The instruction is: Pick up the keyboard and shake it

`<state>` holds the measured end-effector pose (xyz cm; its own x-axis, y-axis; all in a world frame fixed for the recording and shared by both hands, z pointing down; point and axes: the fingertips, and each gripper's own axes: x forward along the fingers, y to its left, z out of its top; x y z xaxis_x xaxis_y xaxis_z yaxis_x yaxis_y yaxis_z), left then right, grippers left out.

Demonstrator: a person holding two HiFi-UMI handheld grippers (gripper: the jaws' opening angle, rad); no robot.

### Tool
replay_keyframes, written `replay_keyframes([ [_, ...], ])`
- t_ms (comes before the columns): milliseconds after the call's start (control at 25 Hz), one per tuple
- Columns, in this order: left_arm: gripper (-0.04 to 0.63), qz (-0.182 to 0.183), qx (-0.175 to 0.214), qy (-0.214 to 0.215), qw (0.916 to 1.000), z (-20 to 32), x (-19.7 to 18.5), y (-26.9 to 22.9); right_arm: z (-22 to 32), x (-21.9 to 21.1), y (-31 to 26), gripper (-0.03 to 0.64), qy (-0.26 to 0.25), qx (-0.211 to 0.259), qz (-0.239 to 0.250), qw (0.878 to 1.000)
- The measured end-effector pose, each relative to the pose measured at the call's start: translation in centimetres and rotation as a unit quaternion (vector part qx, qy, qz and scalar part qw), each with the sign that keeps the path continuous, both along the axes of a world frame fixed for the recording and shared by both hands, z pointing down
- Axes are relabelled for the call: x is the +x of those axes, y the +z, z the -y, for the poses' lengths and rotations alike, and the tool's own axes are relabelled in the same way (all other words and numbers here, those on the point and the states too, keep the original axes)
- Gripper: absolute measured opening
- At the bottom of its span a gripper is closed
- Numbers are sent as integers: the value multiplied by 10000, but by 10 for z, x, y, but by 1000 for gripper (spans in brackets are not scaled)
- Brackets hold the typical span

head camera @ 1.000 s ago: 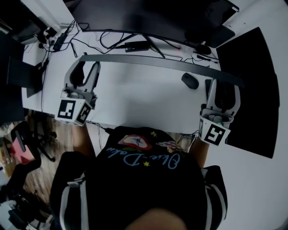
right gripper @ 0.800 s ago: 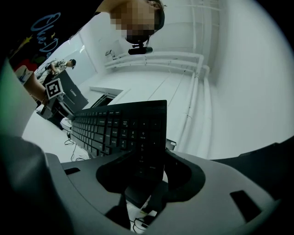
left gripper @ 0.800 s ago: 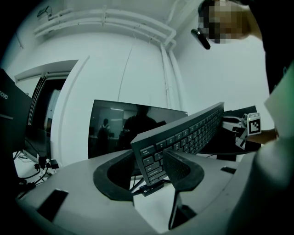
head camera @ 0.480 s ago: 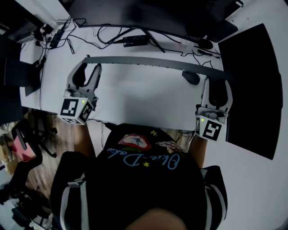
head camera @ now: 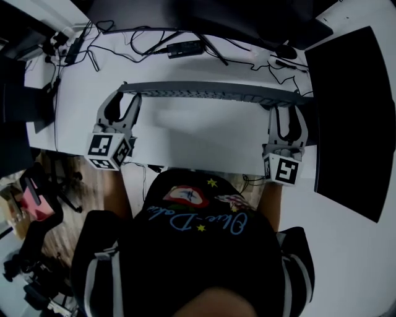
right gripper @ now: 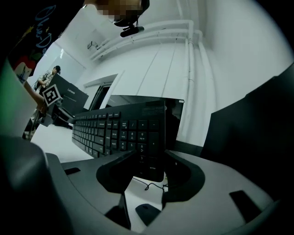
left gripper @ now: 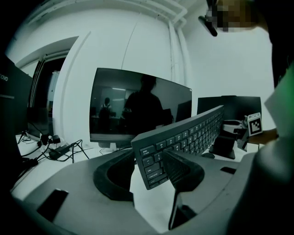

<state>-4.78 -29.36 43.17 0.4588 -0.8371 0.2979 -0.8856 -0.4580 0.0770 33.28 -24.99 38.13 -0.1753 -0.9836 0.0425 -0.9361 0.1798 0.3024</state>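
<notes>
A long dark keyboard (head camera: 210, 93) hangs above the white desk (head camera: 198, 133), turned on edge so its keys just show in the head view. My left gripper (head camera: 125, 96) is shut on its left end, my right gripper (head camera: 286, 106) on its right end. In the left gripper view the escape-key corner of the keyboard (left gripper: 183, 135) sits between the jaws of that gripper (left gripper: 147, 172), one pad against the key face. The right gripper view shows the numpad end of the keyboard (right gripper: 133, 135) pinched in the right gripper (right gripper: 146, 174).
A dark monitor (head camera: 185, 18) stands at the back of the desk, with loose cables (head camera: 154, 44) and a power strip (head camera: 71, 48) in front of it. A large black pad (head camera: 346, 117) lies at the right. A mouse (right gripper: 147, 213) lies on the desk below the right gripper.
The keyboard has levelled out and rolled so its keys show from above. My right gripper has swung left and away from me, covering the mouse; the left one shifted slightly right.
</notes>
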Motion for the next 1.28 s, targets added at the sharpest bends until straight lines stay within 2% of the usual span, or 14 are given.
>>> replay_keyframes([
  [160, 176, -54, -266, -22, 9996, -3, -3, 20, -2, -1, 30, 173, 26, -421, 227, 9988],
  [480, 176, 190, -782, -81, 9967, -15, -18, 60, -6, -12, 85, 172, -49, -1185, 540, 9915],
  [760, 176, 366, -1300, -162, 9907, -25, -31, 91, -16, -27, 129, 170, -79, -1967, 800, 9772],
  [1120, 176, 571, -1496, -105, 9870, -19, -38, 107, -26, -35, 168, 167, -73, -2704, 1235, 9548],
  [1280, 176, 579, -1764, -27, 9826, -10, -36, 119, -25, -34, 181, 167, -47, -2978, 1373, 9447],
])
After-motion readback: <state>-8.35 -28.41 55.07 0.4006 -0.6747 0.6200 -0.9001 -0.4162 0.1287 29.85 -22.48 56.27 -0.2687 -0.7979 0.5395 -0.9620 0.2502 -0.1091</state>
